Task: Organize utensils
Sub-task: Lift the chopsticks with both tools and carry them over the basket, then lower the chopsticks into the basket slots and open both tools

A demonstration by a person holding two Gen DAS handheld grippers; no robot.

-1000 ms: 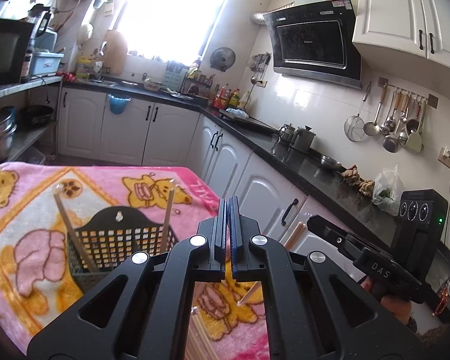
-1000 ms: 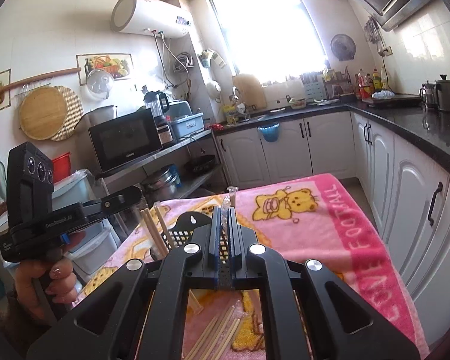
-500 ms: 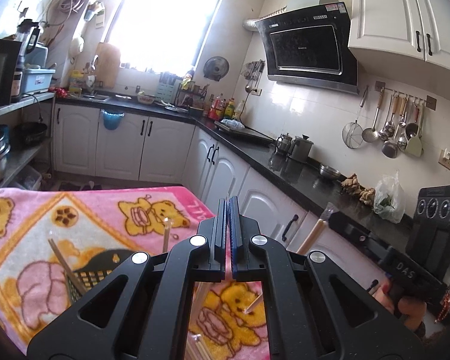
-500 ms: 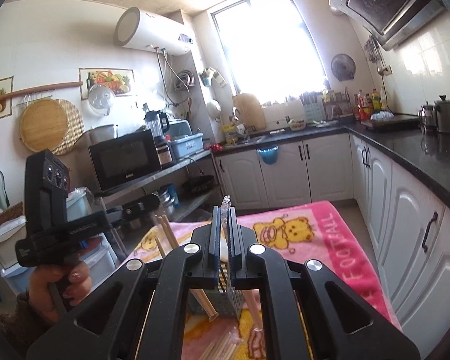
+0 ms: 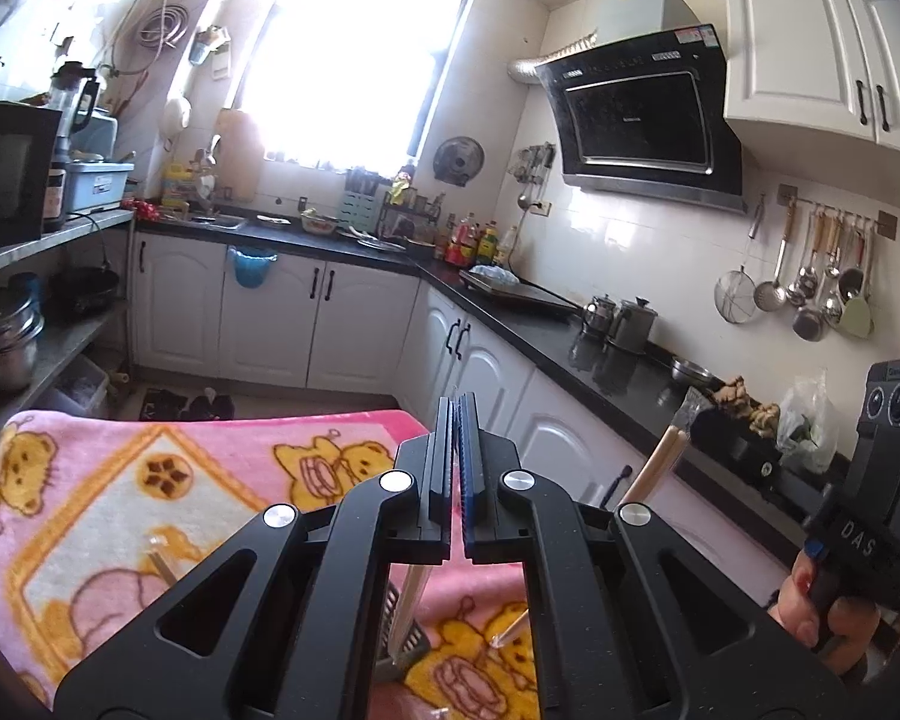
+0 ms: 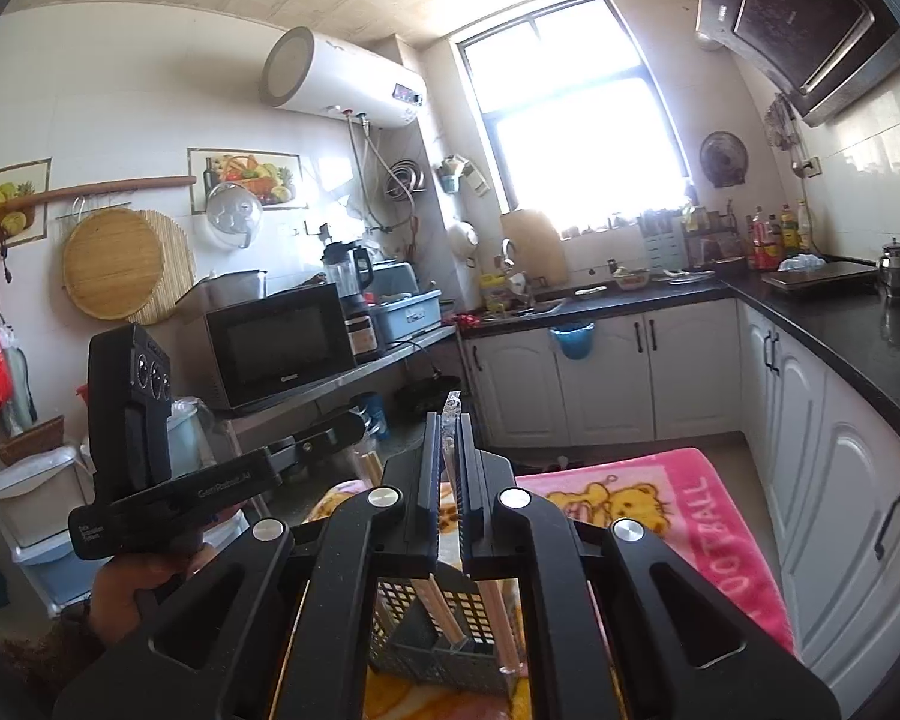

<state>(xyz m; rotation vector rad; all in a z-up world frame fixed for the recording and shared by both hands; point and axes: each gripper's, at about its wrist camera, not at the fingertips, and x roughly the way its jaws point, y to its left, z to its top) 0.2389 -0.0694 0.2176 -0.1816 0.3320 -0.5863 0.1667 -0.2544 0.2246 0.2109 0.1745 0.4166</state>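
The right gripper (image 6: 448, 450) pinched plastic-wrapped wooden chopsticks (image 6: 450, 420) above the dark slotted plastic basket (image 6: 444, 630) (presumably for insertion), while the left gripper (image 5: 457, 450) was closed, apparently empty.

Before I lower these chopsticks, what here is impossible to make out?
- Left wrist view: basket almost fully behind the left tongs; whether they pinch anything is unclear.
- Right wrist view: right tongs hide where the wrapped chopsticks end; basket compartments mostly covered.

wrapped chopsticks (image 6: 450, 456) upright – above grey mesh basket (image 6: 444, 630) – pinched between fingers
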